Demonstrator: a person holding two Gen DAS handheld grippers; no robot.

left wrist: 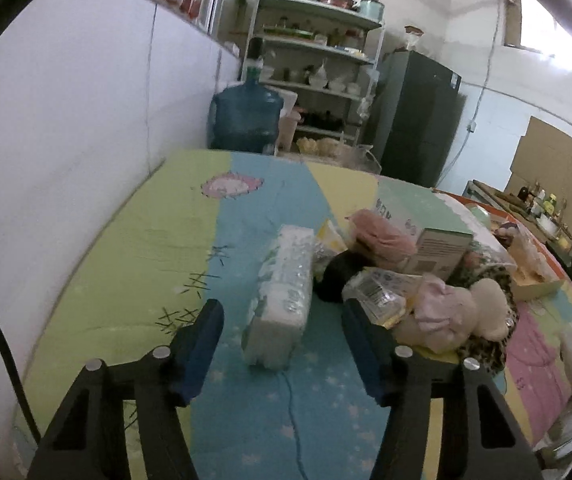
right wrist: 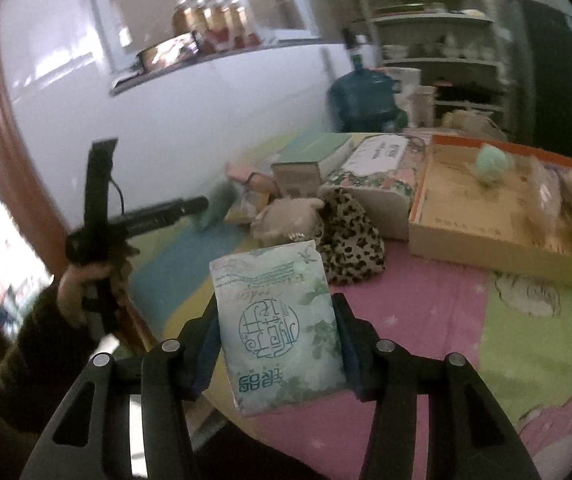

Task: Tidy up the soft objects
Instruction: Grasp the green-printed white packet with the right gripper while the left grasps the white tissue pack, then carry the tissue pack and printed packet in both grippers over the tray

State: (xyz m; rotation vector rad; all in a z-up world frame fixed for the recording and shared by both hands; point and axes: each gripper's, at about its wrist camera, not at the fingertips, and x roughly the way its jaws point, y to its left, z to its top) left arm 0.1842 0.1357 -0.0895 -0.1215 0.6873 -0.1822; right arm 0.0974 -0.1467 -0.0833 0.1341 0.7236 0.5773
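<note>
The tissue pack (right wrist: 282, 332) is pinched between the pads of the right gripper (right wrist: 276, 344), its flat printed face turned toward the camera and its long axis standing roughly upright, clear of the patterned quilt (right wrist: 438, 312) below it. A second tissue pack (left wrist: 282, 292) is seen between the spread jaws of the left gripper (left wrist: 282, 344); it lies on the quilt with its long axis running away from the gripper, and neither pad appears to touch it. Of the two grippers the left is judged the nearer to this lying pack, which sits straight ahead along the fingers, so a short advance and a closing across its narrow width would probably be enough. Just to the right of that pack, a heap of soft things is crowded close: a crinkled plastic packet (left wrist: 378, 292) beside the right finger, a pale plush toy (left wrist: 462, 312), a pink knitted piece (left wrist: 382, 232) and a leopard-print cloth (right wrist: 346, 236). The packet is judged likely to be caught by the right finger. From the right wrist view, an orange-rimmed box (right wrist: 498, 216) is seen ahead to the right, beyond the leopard cloth, already holding a few items; it is taken as the probable place for the held pack. The person's left hand (right wrist: 86, 284) is seen at far left.
</note>
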